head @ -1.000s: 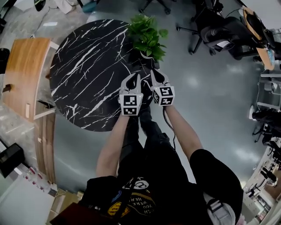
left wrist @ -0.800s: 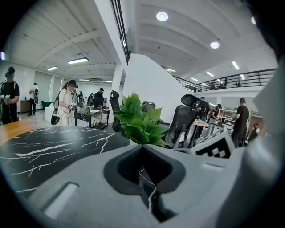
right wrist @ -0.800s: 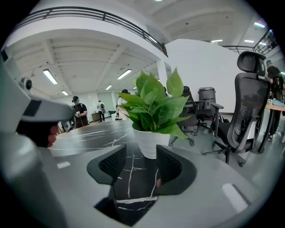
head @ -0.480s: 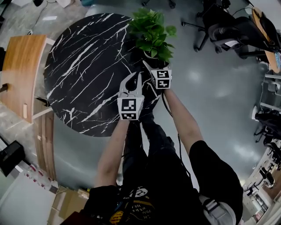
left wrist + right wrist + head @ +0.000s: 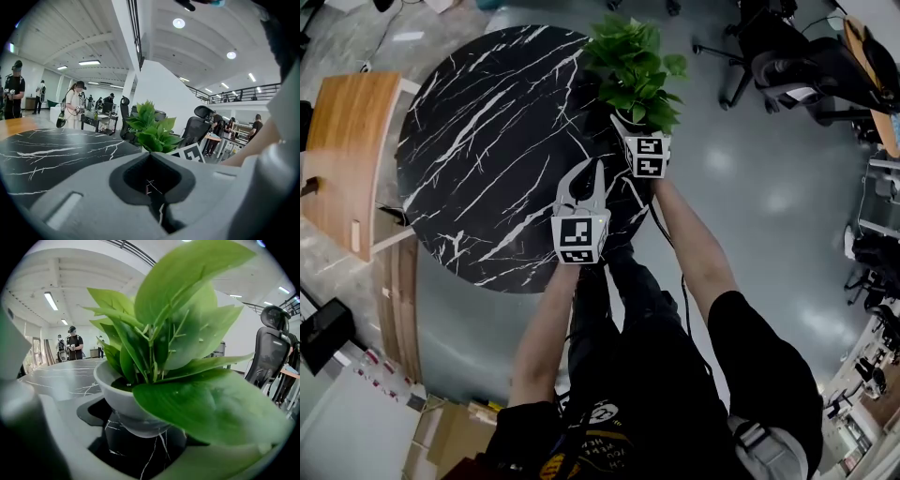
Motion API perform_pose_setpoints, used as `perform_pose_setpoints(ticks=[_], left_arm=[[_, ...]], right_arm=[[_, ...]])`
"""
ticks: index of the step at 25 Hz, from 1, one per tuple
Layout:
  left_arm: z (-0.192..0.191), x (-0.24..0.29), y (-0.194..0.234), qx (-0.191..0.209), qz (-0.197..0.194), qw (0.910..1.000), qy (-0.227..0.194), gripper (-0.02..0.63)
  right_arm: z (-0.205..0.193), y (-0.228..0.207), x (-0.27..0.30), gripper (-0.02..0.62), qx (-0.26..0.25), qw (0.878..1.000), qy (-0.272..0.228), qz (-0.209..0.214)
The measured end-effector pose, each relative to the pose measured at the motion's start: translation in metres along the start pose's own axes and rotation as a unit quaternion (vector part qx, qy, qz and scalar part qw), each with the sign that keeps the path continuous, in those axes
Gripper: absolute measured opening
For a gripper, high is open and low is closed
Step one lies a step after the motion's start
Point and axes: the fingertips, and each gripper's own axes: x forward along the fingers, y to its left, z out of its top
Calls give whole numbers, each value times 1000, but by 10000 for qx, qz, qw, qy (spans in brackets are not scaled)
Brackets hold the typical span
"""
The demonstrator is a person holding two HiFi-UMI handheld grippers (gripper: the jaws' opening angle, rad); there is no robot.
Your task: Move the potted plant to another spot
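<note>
Now the right claw (image 5: 140,439) is open around the potted plant (image 5: 119,397) on the worktop (image 5: 478,141); leaves partly hide one jaw. The left claw (image 5: 152,173) is closed, empty.

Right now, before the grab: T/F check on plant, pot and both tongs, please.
1. The potted plant stands upright near the edge of the black marble table. True.
2. The left tongs are clamped on the pot. False: they are shut on nothing, over the table and apart from the plant.
3. The right tongs are open, with the pot between the jaws. True.
4. The pot is black. False: it is white; the dark surface under it is the table.
5. Both tongs are at the plant. False: only the right tongs are there.
</note>
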Motion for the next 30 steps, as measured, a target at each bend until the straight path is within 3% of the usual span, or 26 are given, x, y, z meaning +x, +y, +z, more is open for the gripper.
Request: perform_pose_setpoints(ticks=[9,17,21,24,30], left_arm=[[-5,-24,16,-84,247,9996,-48,3],[-42,-101,41,-454,981,9941,-1,3],[-58,-151,59,-792,1529,9850,-122,3],[-69,-184,71,-1071,2002,9733,-329,3],[-92,-254,94,-1174,2848,9501,-490,3]], right_arm=[[1,21,-4,488,-105,9996,5,263],[-9,106,-26,486,-492,9942,22,957],[-18,168,-38,486,-716,9873,-19,1416],[-24,215,-51,486,-934,9785,-66,1836],[-44,313,-90,486,-1487,9484,-98,2799]])
